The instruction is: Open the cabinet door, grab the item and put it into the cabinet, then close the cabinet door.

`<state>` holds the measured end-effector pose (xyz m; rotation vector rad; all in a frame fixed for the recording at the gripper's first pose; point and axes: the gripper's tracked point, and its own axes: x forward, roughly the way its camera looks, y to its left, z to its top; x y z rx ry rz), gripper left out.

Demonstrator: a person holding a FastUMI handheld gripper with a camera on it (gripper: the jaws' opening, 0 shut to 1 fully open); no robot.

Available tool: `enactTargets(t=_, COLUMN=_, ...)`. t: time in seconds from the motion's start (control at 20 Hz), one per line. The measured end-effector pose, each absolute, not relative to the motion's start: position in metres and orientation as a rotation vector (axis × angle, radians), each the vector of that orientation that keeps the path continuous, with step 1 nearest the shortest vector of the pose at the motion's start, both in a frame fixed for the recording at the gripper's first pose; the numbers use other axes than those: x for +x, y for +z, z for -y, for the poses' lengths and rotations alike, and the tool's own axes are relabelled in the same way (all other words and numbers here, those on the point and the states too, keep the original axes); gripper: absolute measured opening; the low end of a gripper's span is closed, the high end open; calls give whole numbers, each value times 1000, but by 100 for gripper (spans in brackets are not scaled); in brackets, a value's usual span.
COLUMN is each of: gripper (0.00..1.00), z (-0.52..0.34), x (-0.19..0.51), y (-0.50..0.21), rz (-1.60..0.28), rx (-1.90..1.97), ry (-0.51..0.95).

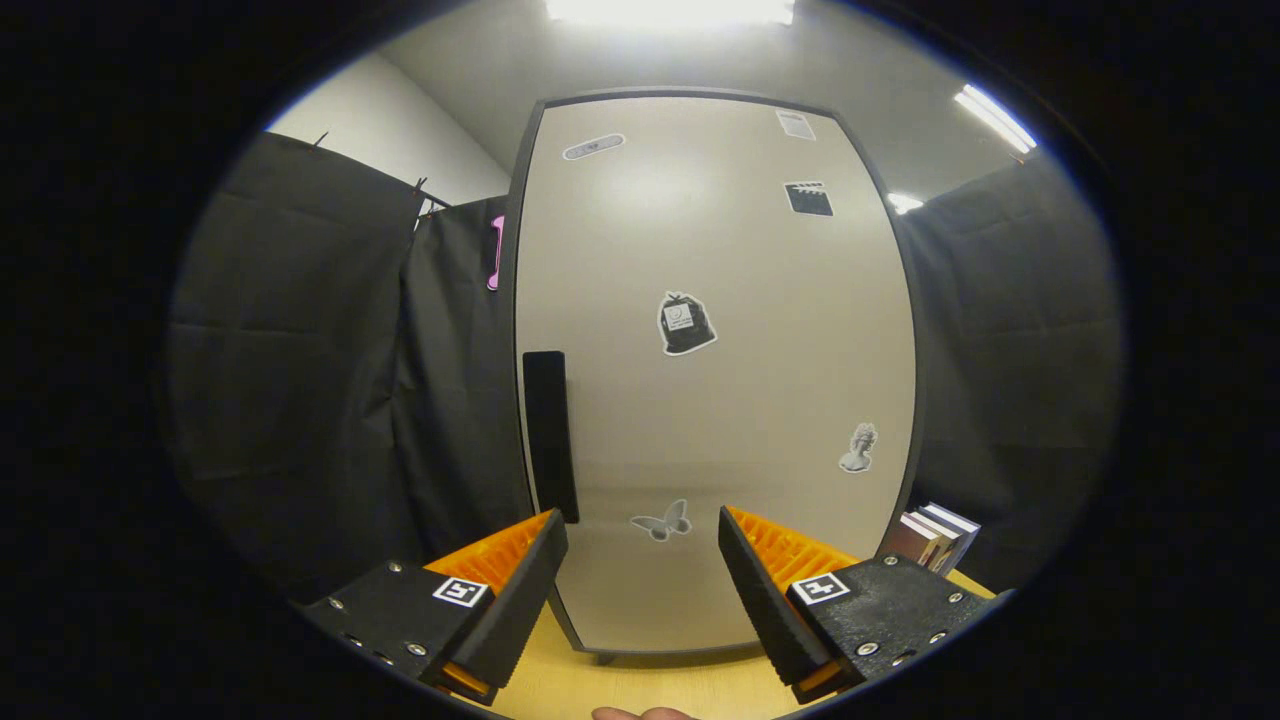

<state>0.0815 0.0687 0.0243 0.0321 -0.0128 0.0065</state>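
A tall beige cabinet (pixel 715 400) stands straight ahead with its door shut flat. Several stickers dot the door. A black vertical handle (pixel 550 435) sits along the door's left edge, just beyond my left fingertip. My gripper (pixel 642 530) is open, its two fingers wide apart with nothing between them, and it is held a short way in front of the door's lower part. A few books (pixel 935 540) stand to the right of the cabinet's base, beyond my right finger.
The cabinet stands on a yellow wooden table (pixel 640 685). Black cloth walls close in on both sides of the cabinet. A fingertip of a person's hand (pixel 640 713) shows below the fingers.
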Motion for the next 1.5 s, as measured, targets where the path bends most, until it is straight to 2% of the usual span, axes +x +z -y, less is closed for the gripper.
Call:
enactTargets(t=0.45, gripper=93, z=-122, x=139, y=13, rz=-26, rx=23, ry=58)
enactTargets(t=0.6, gripper=88, z=-127, x=152, y=4, rz=-57, rx=20, ry=51)
enactTargets(t=0.7, gripper=78, z=-123, x=159, y=-1, rz=-75, rx=-3, ry=37)
enactTargets(t=0.85, gripper=42, z=-128, x=161, y=2, rz=-64, rx=-34, ry=57)
enactTargets(t=0.9, gripper=36, z=-127, x=163, y=2, rz=-63, rx=-48, ry=56)
enactTargets(t=1.2, gripper=28, z=-129, x=161, y=-1, rz=-67, rx=-67, ry=145)
enactTargets(t=1.5, gripper=25, z=-130, x=141, y=0, rz=-65, rx=-62, ry=225)
